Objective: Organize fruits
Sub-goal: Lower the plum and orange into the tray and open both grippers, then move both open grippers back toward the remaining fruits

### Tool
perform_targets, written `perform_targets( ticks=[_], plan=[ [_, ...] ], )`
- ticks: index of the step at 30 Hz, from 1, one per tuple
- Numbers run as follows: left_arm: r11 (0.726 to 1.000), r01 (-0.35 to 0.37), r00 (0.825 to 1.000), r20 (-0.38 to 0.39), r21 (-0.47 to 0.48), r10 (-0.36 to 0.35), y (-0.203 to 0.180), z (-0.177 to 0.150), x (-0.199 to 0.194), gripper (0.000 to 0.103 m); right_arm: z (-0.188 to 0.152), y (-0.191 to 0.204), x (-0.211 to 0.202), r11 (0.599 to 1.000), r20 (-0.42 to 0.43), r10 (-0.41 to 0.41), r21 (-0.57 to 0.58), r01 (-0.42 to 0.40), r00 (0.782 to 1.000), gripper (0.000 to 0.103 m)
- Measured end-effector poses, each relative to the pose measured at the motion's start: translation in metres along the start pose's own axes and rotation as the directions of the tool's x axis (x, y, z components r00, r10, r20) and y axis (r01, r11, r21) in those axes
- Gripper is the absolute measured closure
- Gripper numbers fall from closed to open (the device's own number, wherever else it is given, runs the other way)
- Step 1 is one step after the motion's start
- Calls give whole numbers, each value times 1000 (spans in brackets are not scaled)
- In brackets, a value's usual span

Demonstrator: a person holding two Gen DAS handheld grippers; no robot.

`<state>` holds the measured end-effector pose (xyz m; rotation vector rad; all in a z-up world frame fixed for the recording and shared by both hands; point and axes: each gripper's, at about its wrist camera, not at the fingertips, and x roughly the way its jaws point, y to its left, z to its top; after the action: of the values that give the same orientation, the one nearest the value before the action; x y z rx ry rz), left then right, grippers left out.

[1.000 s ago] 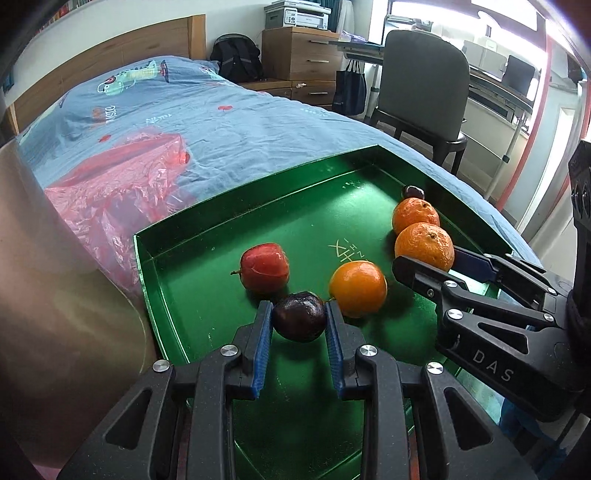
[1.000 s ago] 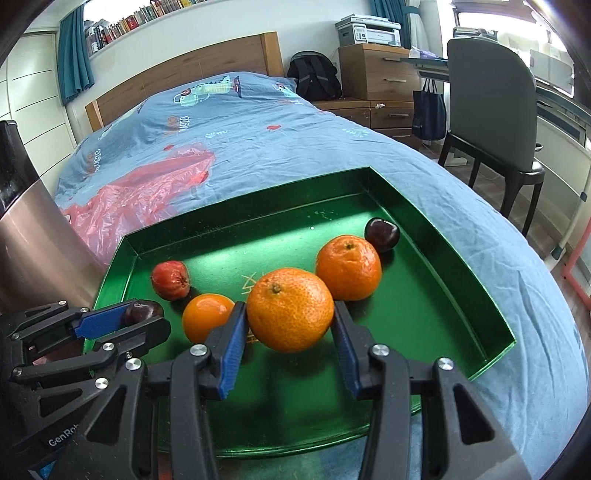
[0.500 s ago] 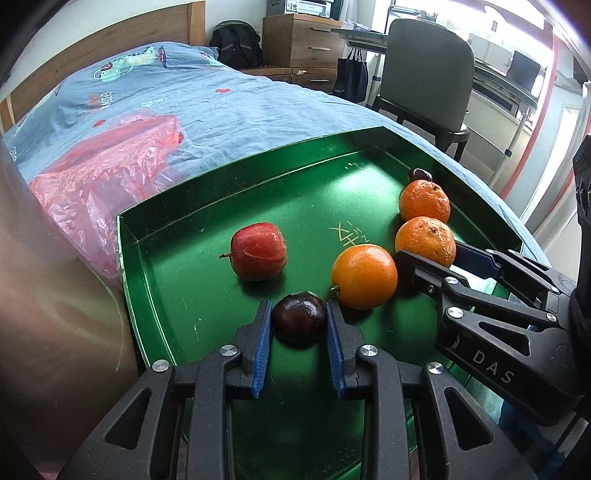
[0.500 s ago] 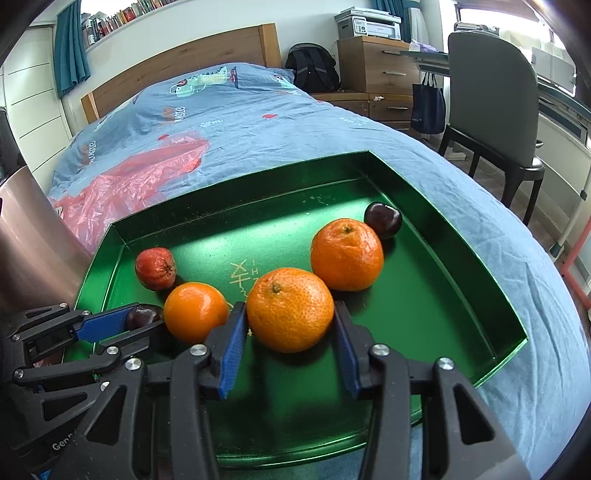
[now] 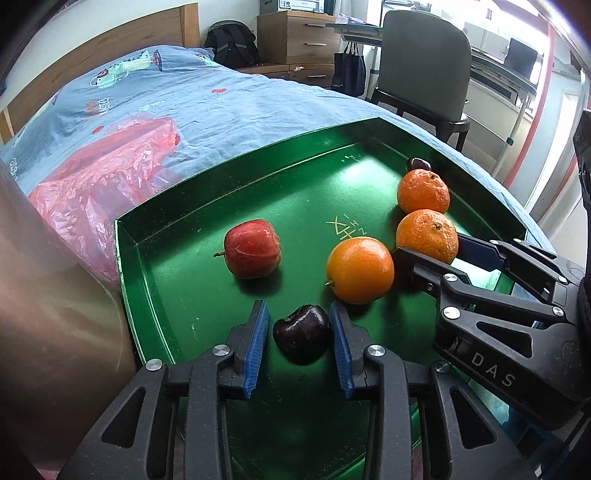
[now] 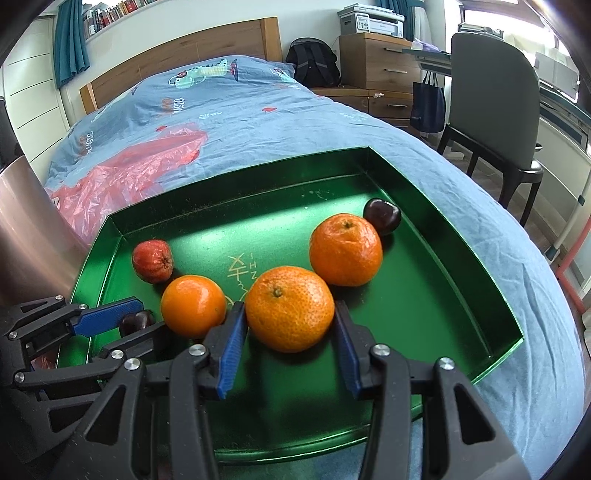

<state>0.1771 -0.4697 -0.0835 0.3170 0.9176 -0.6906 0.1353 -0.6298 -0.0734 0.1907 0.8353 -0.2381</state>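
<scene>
A green tray [image 5: 184, 295] on the bed holds the fruit. A dark plum [image 5: 303, 334] lies on the tray floor between the blue pads of my left gripper [image 5: 297, 308]. Those jaws are opening, and a gap shows at the left pad. My right gripper [image 6: 289, 306] has its pads against a pitted tangerine [image 6: 290, 295] resting on the tray [image 6: 424, 295], and its jaws are just starting to open. A smooth orange [image 6: 194, 306] sits between the two grippers. A red apple [image 5: 253, 247], a second tangerine [image 6: 345, 254] and a second plum [image 6: 382, 216] lie farther back.
A crumpled red plastic bag [image 5: 103, 184] lies on the blue bedsheet left of the tray. A tall metal container [image 5: 44, 295] stands close at the left. A grey chair [image 5: 421, 66] and wooden drawers [image 5: 295, 33] are beyond the bed.
The left pads have parted from the dark plum, which now rests on the tray floor. The right gripper's hold on the tangerine looks unchanged.
</scene>
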Motion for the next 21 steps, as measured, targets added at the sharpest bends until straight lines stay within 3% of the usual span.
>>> perform_targets(
  ticks=[3,6,21],
  plan=[
    [1000,0,1000,-1,1,0,0,-1,-1,70,0,0,-2,1000,-2,-5,-1,5,1000,47],
    [1000,-5,1000,0,5,5,-1,-2,-3,68,0,-1,-6,1000,0,-10,0,10,1000,33],
    [998,-45,997,62,51,42,-5,-1,-31,60,4,9,-35,1000,26,-18,-17,18,1000,16]
  ],
)
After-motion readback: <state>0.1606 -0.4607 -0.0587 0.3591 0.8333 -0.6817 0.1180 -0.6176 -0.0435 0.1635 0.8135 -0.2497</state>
